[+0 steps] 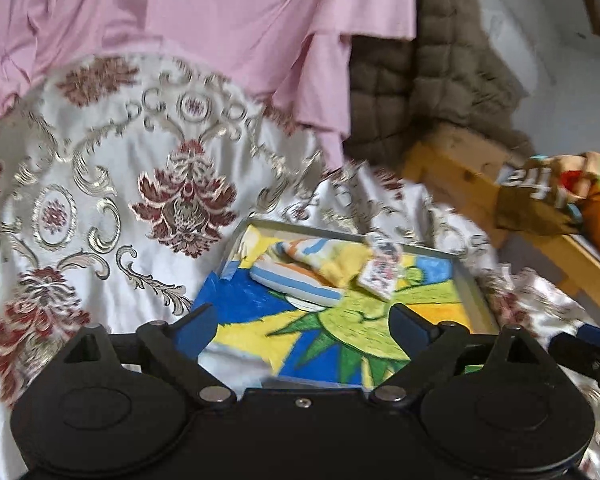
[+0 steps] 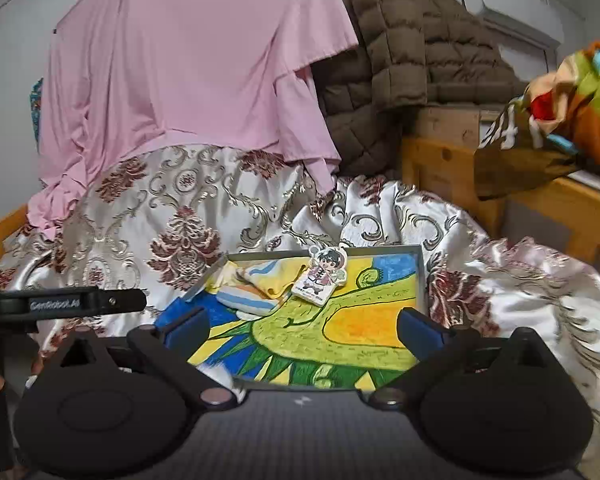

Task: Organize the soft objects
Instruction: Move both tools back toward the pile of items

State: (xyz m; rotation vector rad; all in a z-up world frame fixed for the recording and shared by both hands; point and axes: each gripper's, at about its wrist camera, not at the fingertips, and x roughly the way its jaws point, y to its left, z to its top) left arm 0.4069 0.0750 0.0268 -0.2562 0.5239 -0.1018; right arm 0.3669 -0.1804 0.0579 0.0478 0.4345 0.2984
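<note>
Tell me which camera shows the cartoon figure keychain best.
The right wrist view. There the cartoon figure keychain is sharp and face-up, lying in the painted tray beside the striped socks, its figure and ring readable. In the left wrist view it is only a motion-blurred, foreshortened tag.

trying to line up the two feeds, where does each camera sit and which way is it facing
Left wrist: on the left gripper, looking forward and down at the grey-framed sun painting; its open fingers show.
Right wrist: on the right gripper, facing the same painting; its open fingers and the left gripper show.
Shared: painting, striped yellow sock, pink cotton garment.
</note>
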